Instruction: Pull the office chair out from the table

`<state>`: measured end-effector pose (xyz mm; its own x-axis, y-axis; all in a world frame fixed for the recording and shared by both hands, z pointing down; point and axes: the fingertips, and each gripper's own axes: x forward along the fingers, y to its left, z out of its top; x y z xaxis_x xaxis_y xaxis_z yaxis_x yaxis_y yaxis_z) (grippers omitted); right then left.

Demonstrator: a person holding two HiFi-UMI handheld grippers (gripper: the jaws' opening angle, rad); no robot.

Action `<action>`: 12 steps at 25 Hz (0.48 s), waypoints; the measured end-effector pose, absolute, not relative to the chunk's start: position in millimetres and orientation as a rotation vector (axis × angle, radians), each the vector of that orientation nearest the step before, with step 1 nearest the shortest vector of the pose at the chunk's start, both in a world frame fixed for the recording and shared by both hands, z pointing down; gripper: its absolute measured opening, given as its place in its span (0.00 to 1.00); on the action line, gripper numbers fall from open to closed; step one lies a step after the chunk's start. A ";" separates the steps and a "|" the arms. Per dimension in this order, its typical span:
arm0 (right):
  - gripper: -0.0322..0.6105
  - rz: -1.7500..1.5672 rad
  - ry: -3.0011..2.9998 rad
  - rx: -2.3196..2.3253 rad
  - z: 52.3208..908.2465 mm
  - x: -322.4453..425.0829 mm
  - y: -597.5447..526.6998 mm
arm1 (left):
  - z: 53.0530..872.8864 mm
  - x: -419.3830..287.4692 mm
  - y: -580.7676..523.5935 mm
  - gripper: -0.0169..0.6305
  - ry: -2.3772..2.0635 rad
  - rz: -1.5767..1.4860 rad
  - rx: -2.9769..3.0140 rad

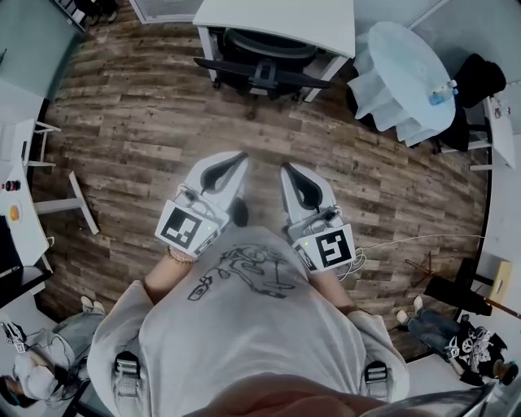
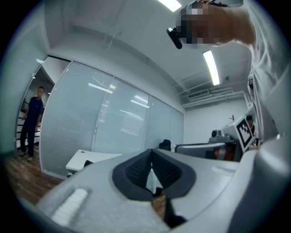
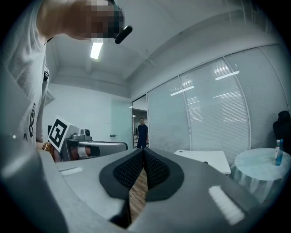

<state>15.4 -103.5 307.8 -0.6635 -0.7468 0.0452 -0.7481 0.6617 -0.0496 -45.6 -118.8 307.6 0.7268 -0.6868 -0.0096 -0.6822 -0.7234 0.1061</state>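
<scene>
Fingers (image 2: 136, 172) on your left gripper (image 1: 238, 159) and right gripper (image 1: 286, 169) — ribbed black pads — are closed, empty. One black office chair (image 1: 264, 59) sits tucked under the white rectangular table (image 1: 281, 18), well apart from both.

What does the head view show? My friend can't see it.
A person holds the left claw and right claw, both shut, over a wood floor. Ahead, a black chair sits tucked under a white table.

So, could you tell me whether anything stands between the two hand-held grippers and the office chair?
Nothing visible does: in the head view only bare wooden floor lies between the left hand-held gripper, the right hand-held gripper and the office chair tucked under the white table.
</scene>
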 end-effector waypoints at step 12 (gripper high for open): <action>0.06 0.036 -2.742 1.260 327.7 -12.7 -239.1 | 335.4 -76.8 -253.8 0.08 -1.105 0.075 2.871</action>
